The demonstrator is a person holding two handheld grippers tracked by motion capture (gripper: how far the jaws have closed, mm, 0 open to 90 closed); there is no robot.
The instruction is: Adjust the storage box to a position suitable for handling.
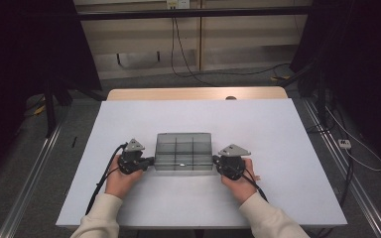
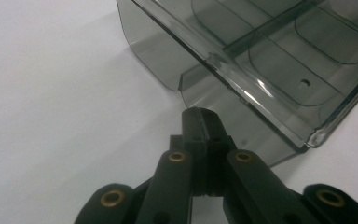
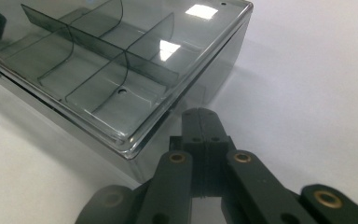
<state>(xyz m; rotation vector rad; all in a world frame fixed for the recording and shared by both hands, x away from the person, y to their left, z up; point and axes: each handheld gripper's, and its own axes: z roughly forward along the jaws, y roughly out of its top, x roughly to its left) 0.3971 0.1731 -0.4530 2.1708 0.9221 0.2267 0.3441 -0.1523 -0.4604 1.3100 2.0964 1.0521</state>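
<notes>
A smoky clear plastic box (image 1: 184, 151) with inner dividers sits on the white table (image 1: 198, 119), a little nearer the person's edge. My left gripper (image 1: 150, 160) is at the box's left end, jaws shut with nothing between them, tips close to the side wall. In the left gripper view the shut gripper (image 2: 201, 114) points at the box (image 2: 261, 56) side under its lid edge. My right gripper (image 1: 215, 160) is at the box's right end, also shut and empty. The right gripper view shows its tips (image 3: 200, 114) beside the box (image 3: 121, 70) wall.
A wooden strip (image 1: 193, 93) runs along the table's far edge. Cables (image 1: 99, 183) trail from both grippers toward the person. Dark stands and floor cables (image 1: 347, 144) flank the table on both sides.
</notes>
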